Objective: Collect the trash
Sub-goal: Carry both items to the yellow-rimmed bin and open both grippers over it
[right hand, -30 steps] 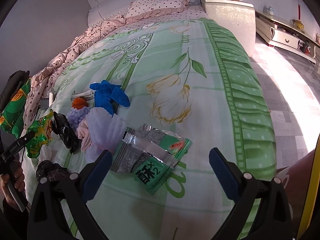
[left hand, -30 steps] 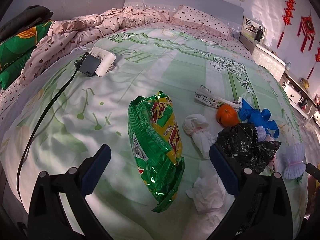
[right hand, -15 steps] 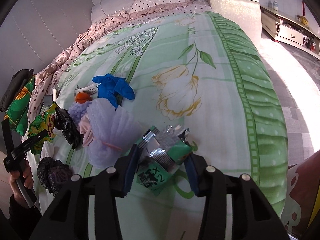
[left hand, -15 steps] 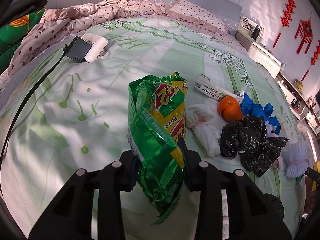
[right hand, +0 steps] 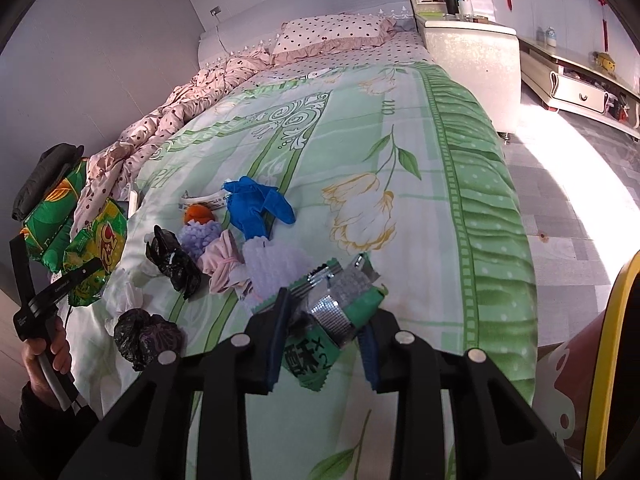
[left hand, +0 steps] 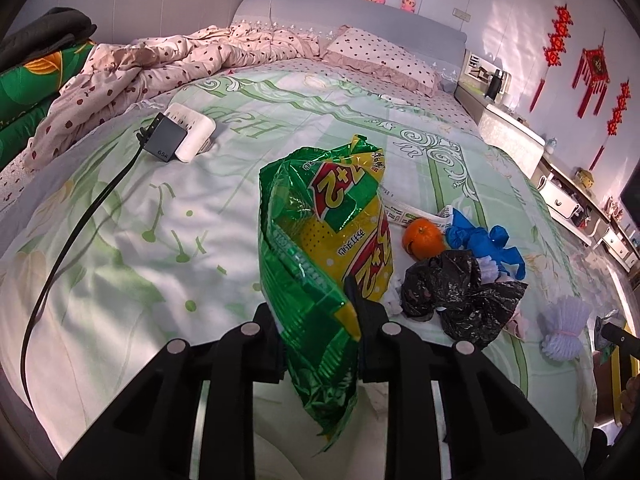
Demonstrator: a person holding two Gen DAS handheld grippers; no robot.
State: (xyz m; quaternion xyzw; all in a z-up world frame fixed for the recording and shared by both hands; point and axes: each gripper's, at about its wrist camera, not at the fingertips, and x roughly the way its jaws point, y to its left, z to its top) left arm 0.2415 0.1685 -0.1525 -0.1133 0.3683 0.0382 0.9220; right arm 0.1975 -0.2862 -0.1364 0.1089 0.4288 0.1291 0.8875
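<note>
My left gripper [left hand: 316,320] is shut on a green and yellow snack bag [left hand: 320,240] and holds it lifted above the bed; the bag also shows in the right wrist view [right hand: 96,252]. My right gripper [right hand: 324,320] is shut on a green and silver foil wrapper [right hand: 340,312], raised a little off the bedspread. More trash lies between them: a crumpled black plastic bag [left hand: 460,292], blue gloves [left hand: 484,244], an orange [left hand: 423,239], a paper strip [left hand: 404,210], white tissues [left hand: 394,300], a lilac mesh ball [left hand: 564,332] and a second black bag [right hand: 146,336].
A charger and white power strip [left hand: 180,138] with a black cable [left hand: 80,224] lie at the left of the bed. A pink quilt [left hand: 160,64] and pillow [left hand: 380,56] are at the head. A nightstand [right hand: 468,52] and low cabinet [right hand: 580,84] stand right of the bed.
Both grippers went from open to shut, the left on the snack bag, the right on the foil wrapper. Both items have since been lifted off the bedspread.
</note>
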